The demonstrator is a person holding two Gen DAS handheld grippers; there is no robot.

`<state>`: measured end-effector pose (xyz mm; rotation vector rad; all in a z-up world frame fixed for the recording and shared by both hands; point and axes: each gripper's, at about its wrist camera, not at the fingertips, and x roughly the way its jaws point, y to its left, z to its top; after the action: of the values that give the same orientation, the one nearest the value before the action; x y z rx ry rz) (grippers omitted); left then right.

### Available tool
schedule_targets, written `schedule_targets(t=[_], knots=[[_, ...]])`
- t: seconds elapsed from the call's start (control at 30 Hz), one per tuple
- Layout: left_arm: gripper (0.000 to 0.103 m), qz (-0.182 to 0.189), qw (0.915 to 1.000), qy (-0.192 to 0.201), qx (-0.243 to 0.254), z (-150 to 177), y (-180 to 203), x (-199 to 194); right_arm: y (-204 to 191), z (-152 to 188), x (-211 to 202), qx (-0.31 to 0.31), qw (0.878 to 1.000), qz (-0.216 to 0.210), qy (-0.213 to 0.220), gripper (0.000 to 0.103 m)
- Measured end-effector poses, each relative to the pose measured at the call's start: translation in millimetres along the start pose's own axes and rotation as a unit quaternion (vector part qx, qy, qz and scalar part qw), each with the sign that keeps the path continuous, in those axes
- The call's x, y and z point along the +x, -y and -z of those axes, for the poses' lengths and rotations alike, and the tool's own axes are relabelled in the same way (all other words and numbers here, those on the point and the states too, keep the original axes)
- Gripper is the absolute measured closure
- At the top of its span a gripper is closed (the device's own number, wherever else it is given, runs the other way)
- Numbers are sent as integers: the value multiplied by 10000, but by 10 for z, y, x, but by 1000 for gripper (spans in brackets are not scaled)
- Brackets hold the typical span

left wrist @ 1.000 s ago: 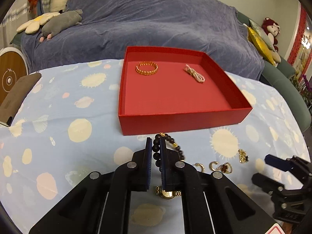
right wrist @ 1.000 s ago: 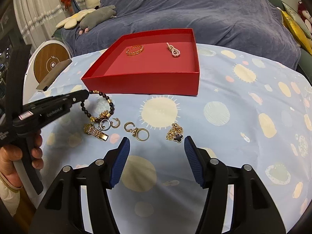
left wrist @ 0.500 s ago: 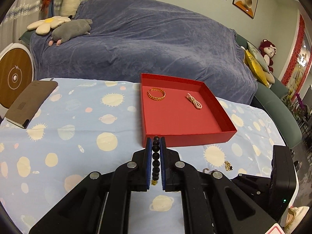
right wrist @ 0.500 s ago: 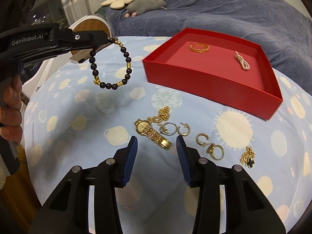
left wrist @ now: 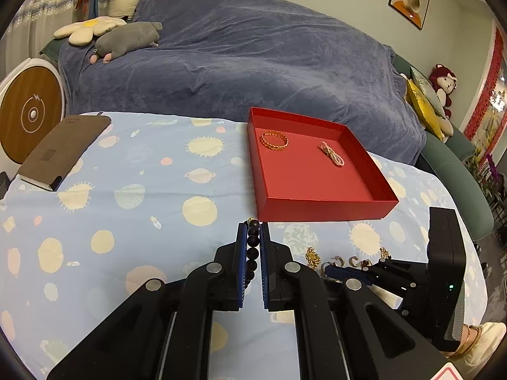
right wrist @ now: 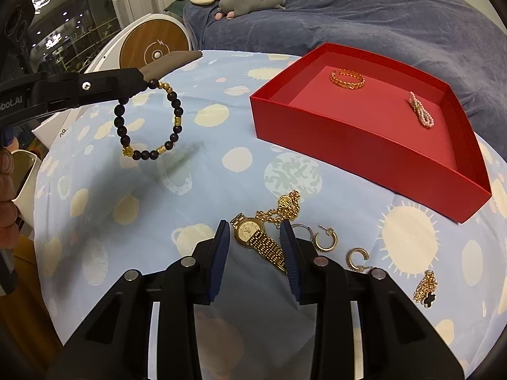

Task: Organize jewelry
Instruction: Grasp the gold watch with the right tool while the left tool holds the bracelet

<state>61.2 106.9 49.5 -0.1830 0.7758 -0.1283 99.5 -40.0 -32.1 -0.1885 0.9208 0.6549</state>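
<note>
Right wrist view: beaded bracelet (right wrist: 149,120) dangling, pinched in left hand-held gripper (right wrist: 144,84).

Both views are evenly lit by soft indoor light; strong fisheye bending and dark vignetting are seen at the edges, and focus is kept sharp.

A table under a blue cloth (left wrist: 133,196) with pale suns and planets carries a red box (right wrist: 364,139), with a brown book (left wrist: 63,152) at its far left edge. Near the box lie a gold watch (right wrist: 256,237), a chain (right wrist: 282,209), hoop earrings (right wrist: 326,240) and a clover bracelet (right wrist: 426,291).
</note>
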Motion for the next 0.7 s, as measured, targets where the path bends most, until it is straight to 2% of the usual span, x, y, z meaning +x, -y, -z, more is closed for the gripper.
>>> schedule_targets(t=[0.3,0.33,0.4,0.7], knots=[[97,-88,9999,-72,-25,44,-86,14,-113,66,52,-266,9994,58,-192,80],[97,-105,9999,-75,-28,43,-90,19,-120,65,46,-275,9994,79,-201,82],[97,-110,9999,-85,-41,37,-94,30,-93,64,32,-158,9996,56,-218,92],[97,-52,10000,12,-40,-51,-6,41,43,114,-305,188,9998,-41,-14,92]])
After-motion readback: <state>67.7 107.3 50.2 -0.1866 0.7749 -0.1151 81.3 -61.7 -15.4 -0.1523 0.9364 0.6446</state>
